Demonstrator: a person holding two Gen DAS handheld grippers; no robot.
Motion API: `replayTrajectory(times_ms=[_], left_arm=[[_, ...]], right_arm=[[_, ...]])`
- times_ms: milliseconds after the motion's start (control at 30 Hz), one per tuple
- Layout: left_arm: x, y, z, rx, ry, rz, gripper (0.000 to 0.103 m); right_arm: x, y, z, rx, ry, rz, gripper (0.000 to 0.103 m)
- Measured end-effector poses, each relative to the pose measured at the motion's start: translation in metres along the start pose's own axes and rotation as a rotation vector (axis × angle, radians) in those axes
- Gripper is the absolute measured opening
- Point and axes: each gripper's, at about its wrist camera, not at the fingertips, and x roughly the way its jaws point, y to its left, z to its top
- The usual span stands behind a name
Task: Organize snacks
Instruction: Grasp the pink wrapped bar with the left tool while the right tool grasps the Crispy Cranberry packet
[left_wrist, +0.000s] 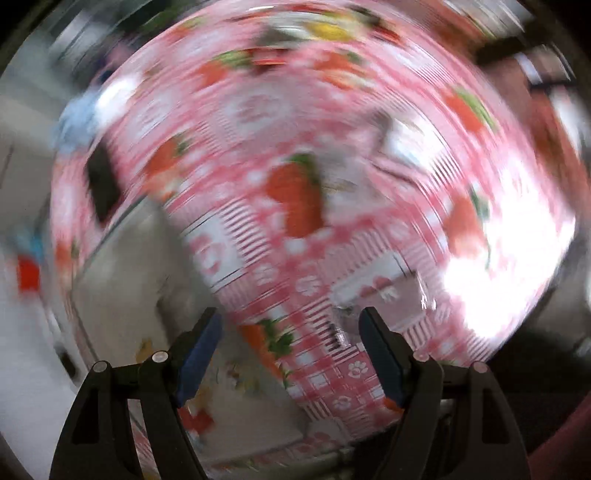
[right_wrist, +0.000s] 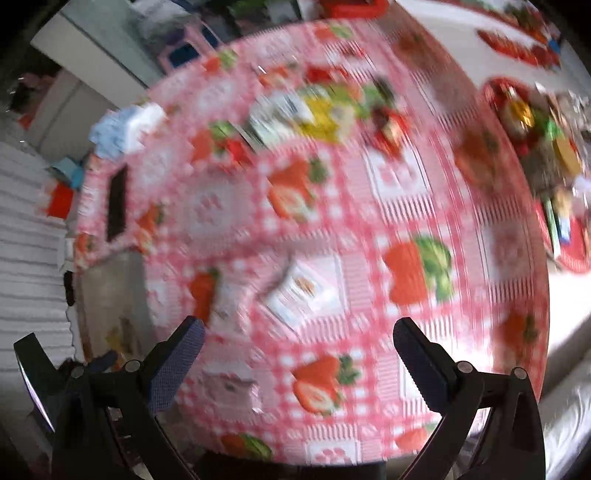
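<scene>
I am holding both grippers over the round desk (right_wrist: 369, 206), which is covered in a pink checked cloth printed with strawberries. Both views are smeared with motion blur, so small details are hard to read.

My left gripper (left_wrist: 291, 328) is standing open, its two blue pads well apart with nothing between them, only the cloth below. My right gripper (right_wrist: 297, 343) is likewise standing open and empty, its pads spread wide over the near part of the desk.

Closest to my right gripper, one pale snack packet (right_wrist: 236, 391) is lying flat near the desk's near edge; its shape is too blurred to give an axis. Just beyond it, toward the middle of the desk, one white snack packet (right_wrist: 304, 291) is lying flat, its long axis running diagonally from the near left to the far right. In the left view that same kind of white packet (left_wrist: 402, 142) is showing beyond the big printed strawberry.

Farther on, near the far edge, a heap of snacks (right_wrist: 317, 114) is sitting with white, yellow, green and red wrappers; I cannot count them. At the left edge, one black flat object (right_wrist: 117, 201) is lying lengthwise along the rim, with one pale blue bundle (right_wrist: 122, 129) beyond it.

Off the desk's right edge, a red tray (right_wrist: 576, 254) is holding mixed sweets, too many and too blurred to count.
</scene>
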Motion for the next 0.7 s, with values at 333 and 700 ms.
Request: replayTrajectory(times_ms=[333,700], left_arm=[[0.044,-0.093,-0.01,0.509,-0.07,0.098,0.08],[0.079,0.01,0.01,-0.224,0.137,-0.152,0.082]], right_arm=[[0.014,-0.041,-0.03,0.046,0.093,-0.071,0.103],[0.05,-0.045,-0.017,0.154,0.16,-0.005,0.103]])
